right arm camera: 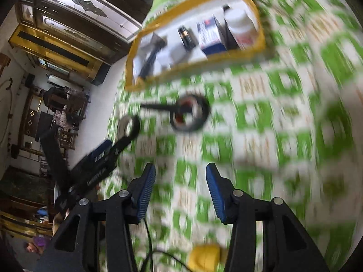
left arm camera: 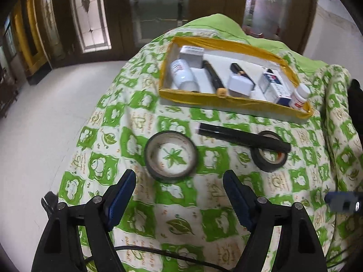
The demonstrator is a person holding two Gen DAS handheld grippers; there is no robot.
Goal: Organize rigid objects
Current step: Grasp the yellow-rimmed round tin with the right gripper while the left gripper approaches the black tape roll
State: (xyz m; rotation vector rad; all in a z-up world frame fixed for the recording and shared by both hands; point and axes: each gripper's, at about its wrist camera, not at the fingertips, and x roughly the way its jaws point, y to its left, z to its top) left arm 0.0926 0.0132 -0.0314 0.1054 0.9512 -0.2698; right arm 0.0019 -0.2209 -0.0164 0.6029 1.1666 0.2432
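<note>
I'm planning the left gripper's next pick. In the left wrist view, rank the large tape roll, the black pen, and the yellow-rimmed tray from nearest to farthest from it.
From the left gripper:
1. Large tape roll, just ahead between the fingers.
2. Black pen, ahead to the right, lying across the smaller tape roll.
3. Yellow-rimmed tray, farthest back.

Pale floor [left arm camera: 56,104] — dark wooden doors [left arm camera: 118,11], leaded glass panes [left arm camera: 90,11].
</note>
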